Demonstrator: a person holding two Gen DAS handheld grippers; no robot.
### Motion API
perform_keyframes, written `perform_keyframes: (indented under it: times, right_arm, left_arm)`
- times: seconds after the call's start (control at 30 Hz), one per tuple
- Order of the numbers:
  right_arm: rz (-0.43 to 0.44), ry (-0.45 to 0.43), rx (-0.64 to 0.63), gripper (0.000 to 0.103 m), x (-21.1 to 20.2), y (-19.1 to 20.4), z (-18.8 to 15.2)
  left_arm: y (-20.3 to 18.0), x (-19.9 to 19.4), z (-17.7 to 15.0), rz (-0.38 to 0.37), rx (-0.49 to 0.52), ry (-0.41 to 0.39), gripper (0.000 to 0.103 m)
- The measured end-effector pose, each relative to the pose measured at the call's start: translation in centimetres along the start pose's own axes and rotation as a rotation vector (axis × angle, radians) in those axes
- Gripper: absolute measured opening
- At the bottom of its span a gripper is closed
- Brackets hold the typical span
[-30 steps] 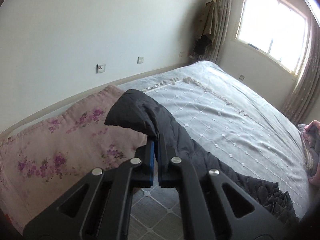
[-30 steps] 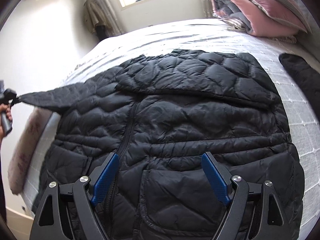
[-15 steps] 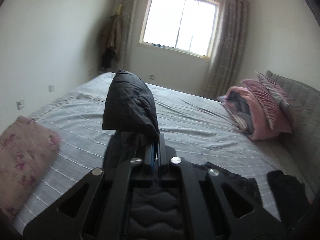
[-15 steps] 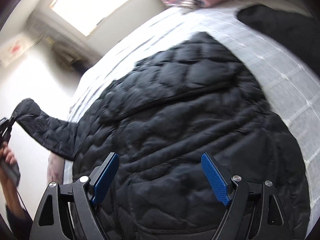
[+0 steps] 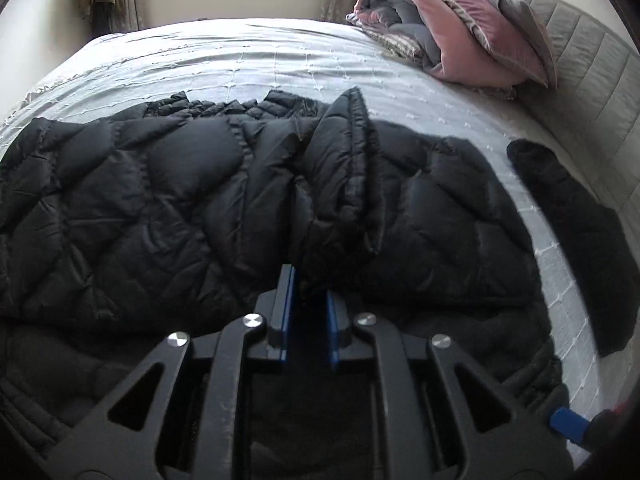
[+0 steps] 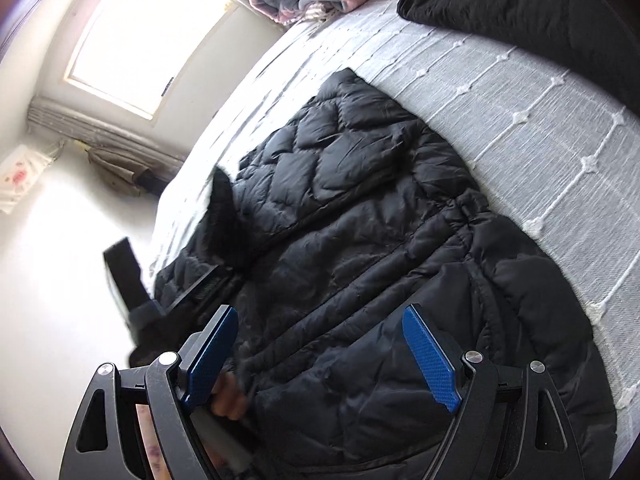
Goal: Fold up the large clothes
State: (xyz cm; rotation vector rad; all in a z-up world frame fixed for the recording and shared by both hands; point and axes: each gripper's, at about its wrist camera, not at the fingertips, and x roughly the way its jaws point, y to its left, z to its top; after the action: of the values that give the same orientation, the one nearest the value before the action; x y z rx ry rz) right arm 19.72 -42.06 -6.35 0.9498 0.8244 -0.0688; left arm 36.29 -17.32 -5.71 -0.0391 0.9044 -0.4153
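A black quilted puffer jacket (image 5: 160,208) lies spread on the grey bed cover (image 5: 240,56). One sleeve (image 5: 344,168) is folded across the jacket's body. Its cuff end sits between the tips of my left gripper (image 5: 308,284). The jaws are opening, and a narrow gap shows between the blue pads (image 5: 287,300). My right gripper (image 6: 320,310) hovers wide open over the jacket's (image 6: 360,240) lower part, with nothing between its fingers. In the right wrist view, the left tool is a dark blur at the jacket's left edge.
A rolled pink and grey quilt (image 5: 440,28) with cushions sits at the bed's far right by the padded headboard (image 5: 580,60). Another black garment (image 5: 580,240) lies to the right of the jacket. A person's hand (image 6: 230,398) shows behind my right gripper's left finger.
My left gripper swung the sleeve from beyond the bed's side over onto the jacket's body and came down. Its jaws, shut on the cuff before, have parted. The right gripper rolled.
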Motion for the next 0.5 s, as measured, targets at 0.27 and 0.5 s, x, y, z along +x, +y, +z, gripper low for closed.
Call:
perform_keyframes:
  times: [0.27,0.5]
  right_arm:
    - [-0.008,-0.045,-0.013,0.086,-0.9,0.1,0.4]
    - [-0.011,-0.047,-0.020,0.086,-0.8,0.2,0.5]
  left_arm:
    - [1.7,-3.9,3.1,-0.053,-0.041,-0.008,0.051]
    - [5.6,-4.4,1.4,0.025,-0.126,0.034,0.051]
